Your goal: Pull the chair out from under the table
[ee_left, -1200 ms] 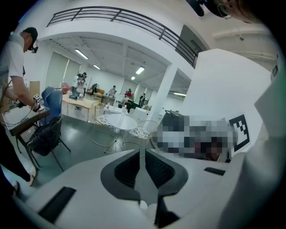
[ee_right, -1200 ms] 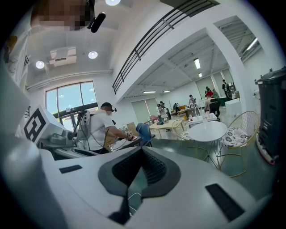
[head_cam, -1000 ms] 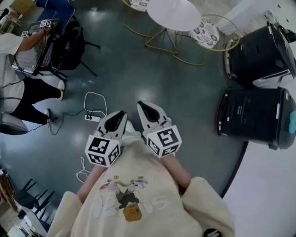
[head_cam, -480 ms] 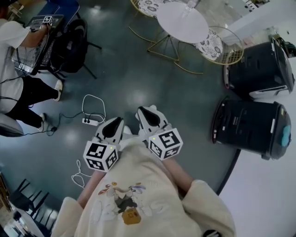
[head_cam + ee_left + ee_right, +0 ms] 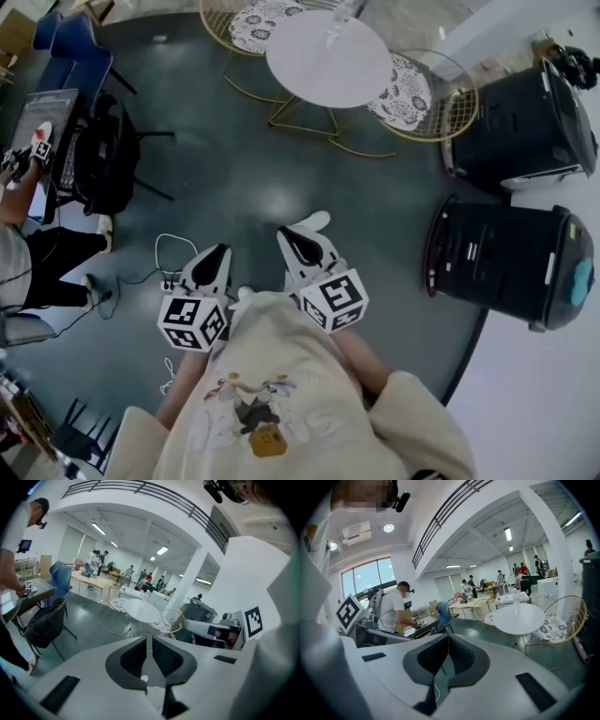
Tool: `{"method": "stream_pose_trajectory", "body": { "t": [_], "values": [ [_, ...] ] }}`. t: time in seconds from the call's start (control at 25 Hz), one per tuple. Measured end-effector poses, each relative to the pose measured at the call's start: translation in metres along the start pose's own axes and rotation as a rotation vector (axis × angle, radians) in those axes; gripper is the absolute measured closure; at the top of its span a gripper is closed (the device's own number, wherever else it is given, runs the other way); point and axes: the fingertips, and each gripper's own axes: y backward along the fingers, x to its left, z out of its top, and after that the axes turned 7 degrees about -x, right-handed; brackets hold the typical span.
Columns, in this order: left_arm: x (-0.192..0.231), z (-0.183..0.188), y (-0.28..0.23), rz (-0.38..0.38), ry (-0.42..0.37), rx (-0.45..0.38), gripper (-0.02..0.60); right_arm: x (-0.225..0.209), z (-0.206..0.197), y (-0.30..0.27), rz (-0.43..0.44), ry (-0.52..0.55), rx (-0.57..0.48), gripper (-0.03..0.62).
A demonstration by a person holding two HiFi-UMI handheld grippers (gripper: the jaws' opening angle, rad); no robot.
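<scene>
The left hand-held gripper (image 5: 216, 255) and the right hand-held gripper (image 5: 296, 234) are hovering side by side above the dark floor (image 5: 234, 178). Both are keeping their jaws pressed together and are holding nothing. The wire chair (image 5: 417, 94) with the patterned cushion is standing well ahead of them, at the right side of the round white counter (image 5: 328, 66). Its seat is lying partly under the counter's edge.

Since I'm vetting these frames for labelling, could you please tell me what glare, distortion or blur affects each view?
Head view: lights glare off the glossy floor; straight lines bow towards the edges. Left gripper view: fisheye bends the railing, and the corners go dark. Right gripper view: same bending, with a bright window at the left.
</scene>
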Motion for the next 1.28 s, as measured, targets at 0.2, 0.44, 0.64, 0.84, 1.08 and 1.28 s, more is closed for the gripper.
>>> {"method": "stream_pose_trajectory", "body": {
  "t": [0.2,0.44,0.64,0.84,1.08,1.28],
  "values": [
    [-0.073,0.054,-0.145,-0.104,-0.083,0.079,0.535,-0.18,0.053,0.035,-0.202,-0.109,-0.078,0.585],
    [-0.172,0.094,-0.275,-0.246,-0.182,0.127,0.535,-0.338,0.08,0.081,-0.439,-0.288,-0.161,0.585],
    [-0.237,0.1,-0.333,-0.36,-0.231,0.189,0.535,-0.388,0.102,0.103,-0.511,-0.345,-0.228,0.585],
    [-0.281,0.099,-0.396,-0.464,-0.276,0.26,0.535,-0.442,0.108,0.123,-0.599,-0.374,-0.267,0.585],
    [-0.32,0.111,-0.482,-0.55,-0.3,0.306,0.535,-0.53,0.126,0.124,-0.659,-0.365,-0.262,0.585],
    [-0.342,0.159,-0.57,-0.577,-0.291,0.316,0.535,-0.62,0.167,0.099,-0.668,-0.351,-0.221,0.585]
  ]
}}
